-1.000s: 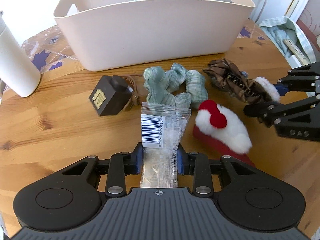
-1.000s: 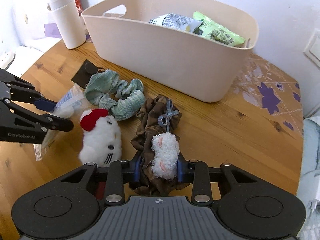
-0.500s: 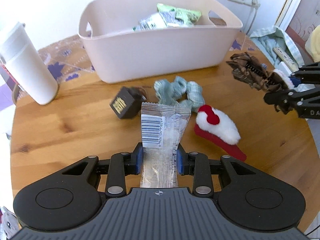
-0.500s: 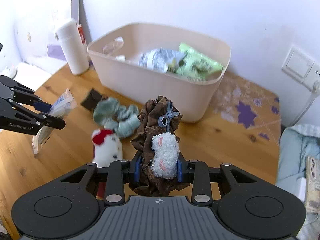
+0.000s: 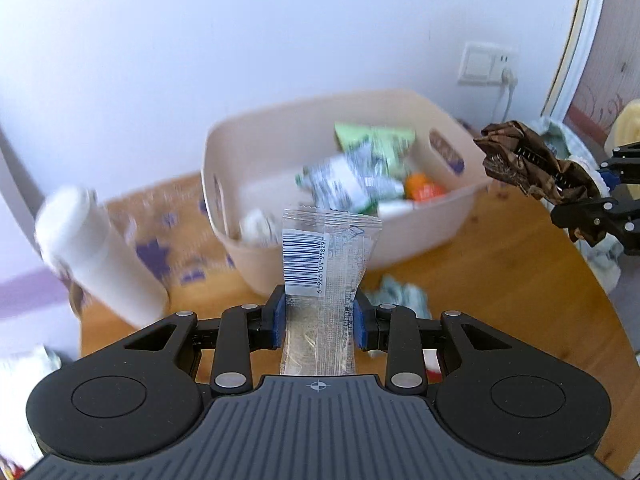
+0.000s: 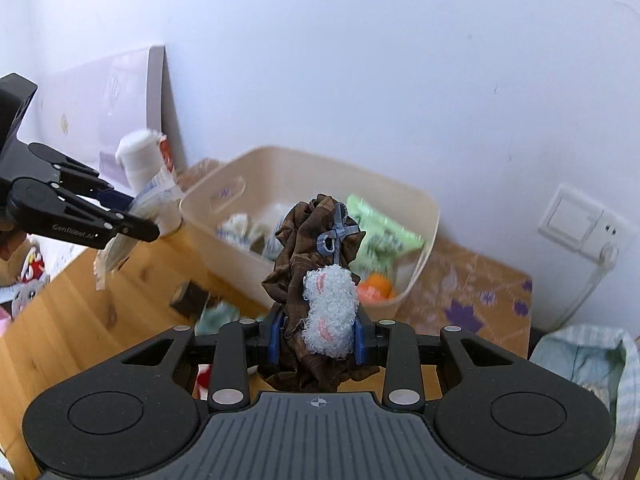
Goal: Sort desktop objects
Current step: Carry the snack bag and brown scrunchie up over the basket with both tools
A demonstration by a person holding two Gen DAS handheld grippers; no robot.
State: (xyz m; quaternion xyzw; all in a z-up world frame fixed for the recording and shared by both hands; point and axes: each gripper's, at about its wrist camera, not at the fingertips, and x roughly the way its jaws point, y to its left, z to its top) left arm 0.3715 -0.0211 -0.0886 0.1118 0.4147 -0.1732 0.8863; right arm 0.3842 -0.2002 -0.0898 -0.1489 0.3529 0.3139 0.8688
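Risk: my left tool [image 5: 319,322] pinches clear snack packet [image 5: 326,256] low; my right tool [image 6: 318,336] clamps brown scrunchie [image 6: 316,248]. Floppy ends may snag rim of beige bin [image 5: 452,200] at 12 o'clock, spilling onto tabletop [image 5: 520,280].

Left gripper [image 5: 319,316] and right gripper [image 6: 318,334]: black plastic linkages, silver screws, blue finger pads, ribbed grey housings, white maker's lettering.

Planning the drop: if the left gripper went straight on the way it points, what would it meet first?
Probably the bin: the left gripper, shut on the packet, points at its near wall and rim. Depth is unclear.
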